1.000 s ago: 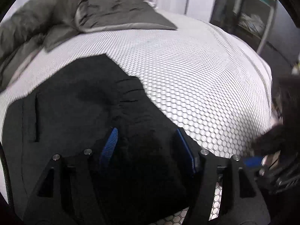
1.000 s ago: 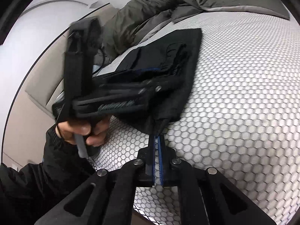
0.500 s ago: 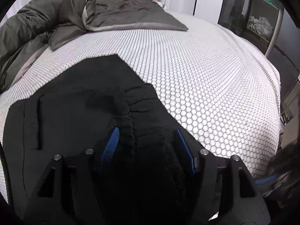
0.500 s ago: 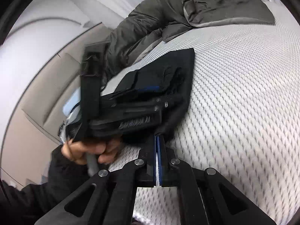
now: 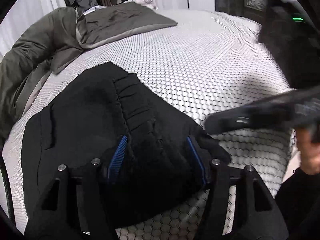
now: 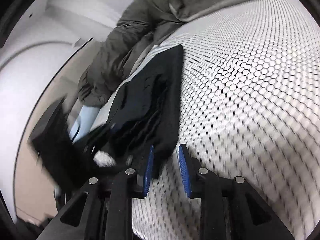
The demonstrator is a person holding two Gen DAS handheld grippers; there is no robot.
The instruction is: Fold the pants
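Observation:
The black pants lie folded in a compact stack on the white honeycomb-patterned bed, waistband gathers showing on top. My left gripper is open, its blue pads on either side of the near end of the stack. My right gripper is open, with the pants' near corner just ahead of its blue fingers; it also shows blurred at the right of the left wrist view.
A grey-green duvet is bunched at the bed's left, with a grey pillow at the far end. The bed's front edge is close under both grippers. A light blue item sits beyond the pants. A white wall stands on the left.
My right gripper has opened and let go of the pants' edge. It has swung in beside the stack. My left gripper stays open over the pants.

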